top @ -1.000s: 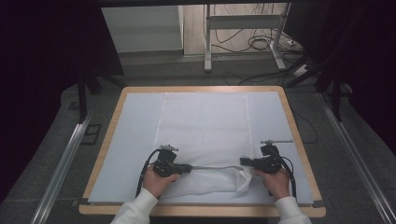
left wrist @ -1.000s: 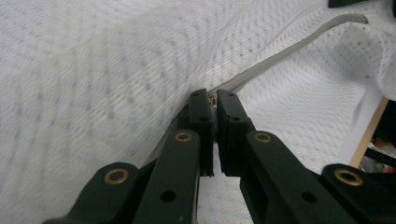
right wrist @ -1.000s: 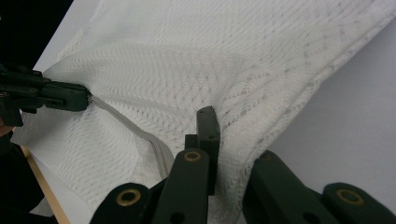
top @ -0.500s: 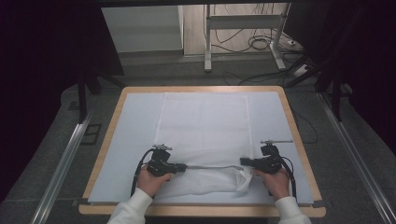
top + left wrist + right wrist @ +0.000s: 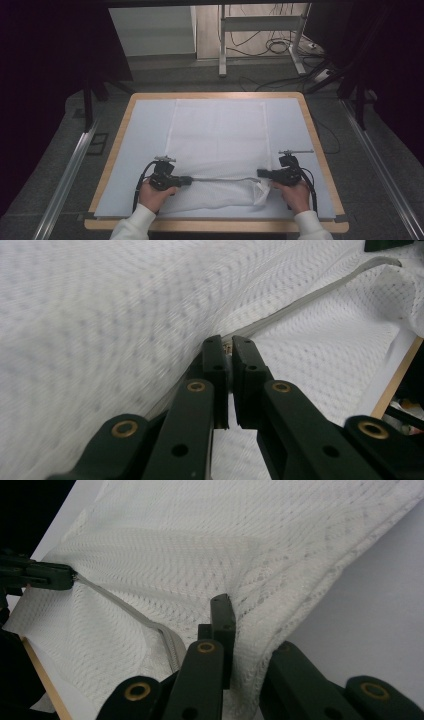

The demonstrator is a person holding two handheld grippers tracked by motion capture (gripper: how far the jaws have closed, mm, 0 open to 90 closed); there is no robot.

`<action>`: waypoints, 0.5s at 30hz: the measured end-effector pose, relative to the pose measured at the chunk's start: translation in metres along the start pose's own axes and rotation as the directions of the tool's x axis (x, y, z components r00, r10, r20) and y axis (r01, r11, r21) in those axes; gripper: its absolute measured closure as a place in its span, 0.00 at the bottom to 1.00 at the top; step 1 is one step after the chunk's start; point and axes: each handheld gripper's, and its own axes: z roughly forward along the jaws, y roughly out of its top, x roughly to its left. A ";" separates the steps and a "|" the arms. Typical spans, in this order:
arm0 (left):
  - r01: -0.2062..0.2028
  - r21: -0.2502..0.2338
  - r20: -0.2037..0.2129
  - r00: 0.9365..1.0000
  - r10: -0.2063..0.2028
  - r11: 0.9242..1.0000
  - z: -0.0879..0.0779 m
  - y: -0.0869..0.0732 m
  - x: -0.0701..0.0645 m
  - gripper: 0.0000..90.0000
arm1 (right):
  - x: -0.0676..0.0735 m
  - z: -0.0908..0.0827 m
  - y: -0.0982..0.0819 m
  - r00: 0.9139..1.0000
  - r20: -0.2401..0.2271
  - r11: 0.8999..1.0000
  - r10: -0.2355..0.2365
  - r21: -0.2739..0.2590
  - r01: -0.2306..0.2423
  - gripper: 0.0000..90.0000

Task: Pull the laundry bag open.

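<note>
A white mesh bag (image 5: 220,135) lies flat on the white board, its near edge bunched between my hands. A grey zip (image 5: 220,179) runs across that edge. My left gripper (image 5: 189,180) is shut on the zip's left end; in the left gripper view the jaws (image 5: 229,342) pinch a small metal pull, with the zip (image 5: 310,297) trailing away. My right gripper (image 5: 260,173) is shut on the bag's right corner. In the right gripper view (image 5: 245,625) mesh is folded over one jaw, and the left gripper (image 5: 70,577) holds the far end of the zip (image 5: 125,611).
The white board (image 5: 145,130) sits in a wooden frame (image 5: 114,145) with dark floor around it. Metal rails (image 5: 65,175) run along both sides. A desk frame and cables (image 5: 280,47) stand beyond the far edge. Both forearms come in at the near edge.
My left gripper has slid a little to the left along the bag's near edge, still shut on the zip. The right gripper has held still.
</note>
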 end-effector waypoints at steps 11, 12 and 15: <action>0.019 -0.020 -0.005 1.000 -0.019 1.000 -0.021 -0.009 0.011 0.96 | 0.000 0.000 0.000 1.000 0.004 1.000 -0.006 -0.001 0.006 0.98; 0.016 -0.015 -0.008 1.000 -0.016 1.000 -0.022 -0.010 0.012 0.96 | 0.000 0.000 0.000 1.000 0.004 1.000 -0.003 -0.001 0.003 0.98; 0.026 -0.022 -0.014 1.000 -0.026 0.999 -0.027 -0.012 0.016 0.96 | 0.000 0.000 0.000 1.000 0.007 1.000 -0.003 0.003 0.003 0.98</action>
